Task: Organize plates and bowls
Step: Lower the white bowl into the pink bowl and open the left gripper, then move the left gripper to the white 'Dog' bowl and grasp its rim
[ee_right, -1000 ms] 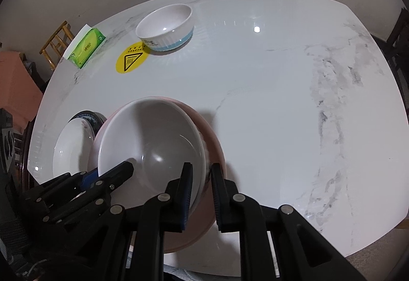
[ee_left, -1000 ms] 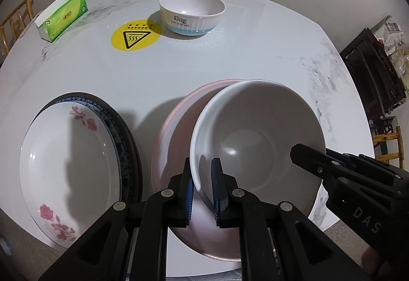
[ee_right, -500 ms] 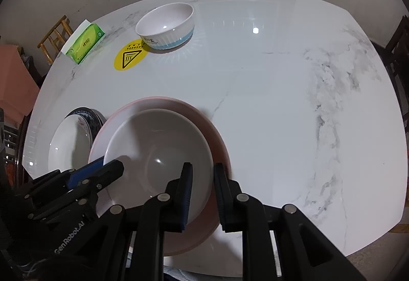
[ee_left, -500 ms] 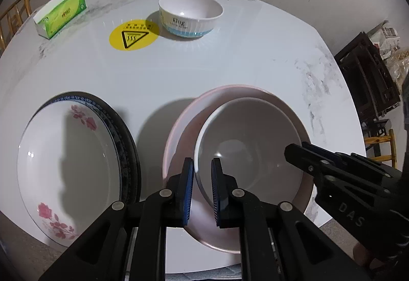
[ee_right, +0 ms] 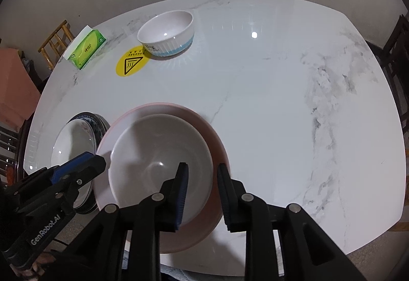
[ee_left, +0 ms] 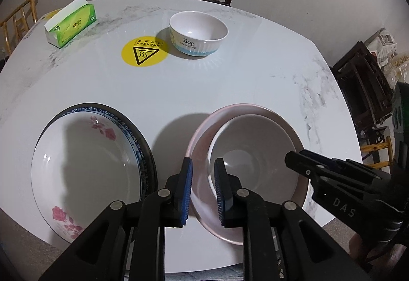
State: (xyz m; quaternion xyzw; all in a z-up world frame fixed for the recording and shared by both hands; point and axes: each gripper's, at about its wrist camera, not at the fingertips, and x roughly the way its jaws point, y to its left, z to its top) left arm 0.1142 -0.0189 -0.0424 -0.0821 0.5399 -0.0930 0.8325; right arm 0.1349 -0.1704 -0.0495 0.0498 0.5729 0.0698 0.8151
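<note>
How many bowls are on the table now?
3: a white bowl nested inside a pink bowl near the front edge, and a small bowl beside the yellow sticker.

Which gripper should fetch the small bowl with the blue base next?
Right, probably. Both grippers' jaws have just opened off the white bowl, but the small bowl has bare table before the right gripper.

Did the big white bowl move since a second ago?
Yes. The white bowl was tilted above the pink bowl; now it sits nested inside it, lower, on the marble table.
</note>
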